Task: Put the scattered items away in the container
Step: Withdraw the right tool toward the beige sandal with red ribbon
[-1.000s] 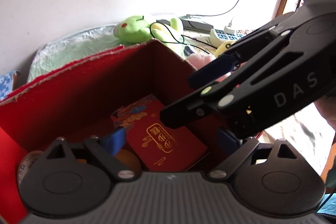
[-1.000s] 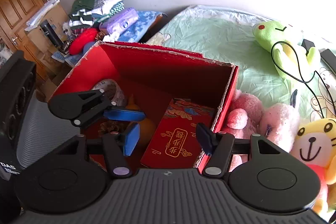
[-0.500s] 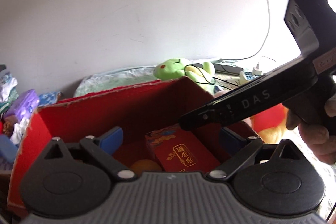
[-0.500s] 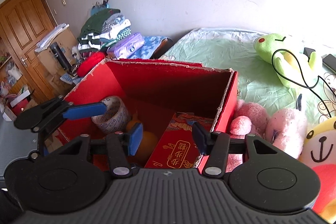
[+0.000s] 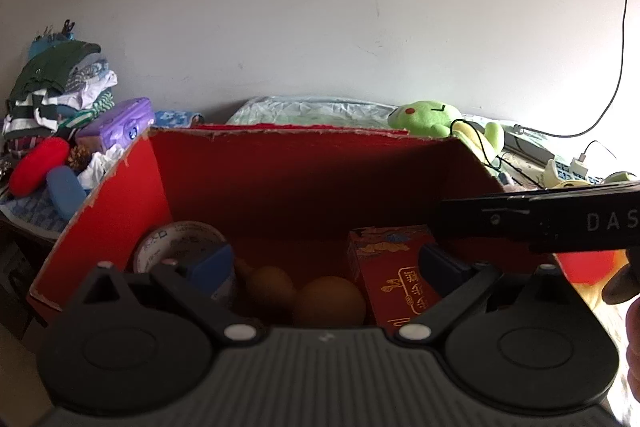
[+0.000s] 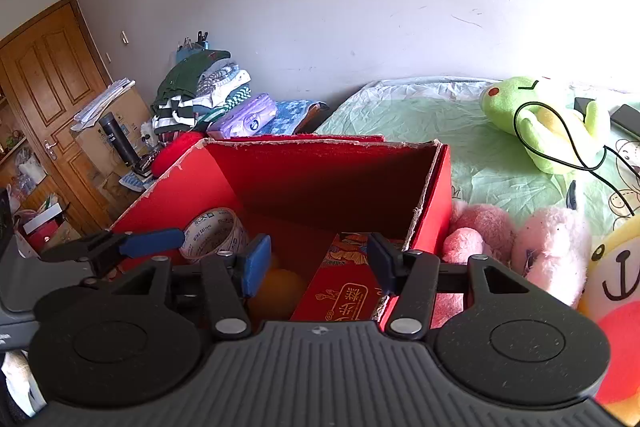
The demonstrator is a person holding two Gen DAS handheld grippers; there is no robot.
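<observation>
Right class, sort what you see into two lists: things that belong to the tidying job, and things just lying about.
Job: red box; inside it, tape roll, red packet, orange gourd; pink plush beside it.

Lying about: clothes pile, tissue pack, wooden door, black cable.

Daylight enters from the right, washing the wall [image 5: 320, 7] to glare at the right edge of both views. The interior of the red box [image 5: 304, 171] lies in deep shadow (its contents dim and soft). Fisheye distortion bends the door [image 6: 44, 99] and darkens the corners. The gripper housings in the near foreground are slightly blurred.
</observation>
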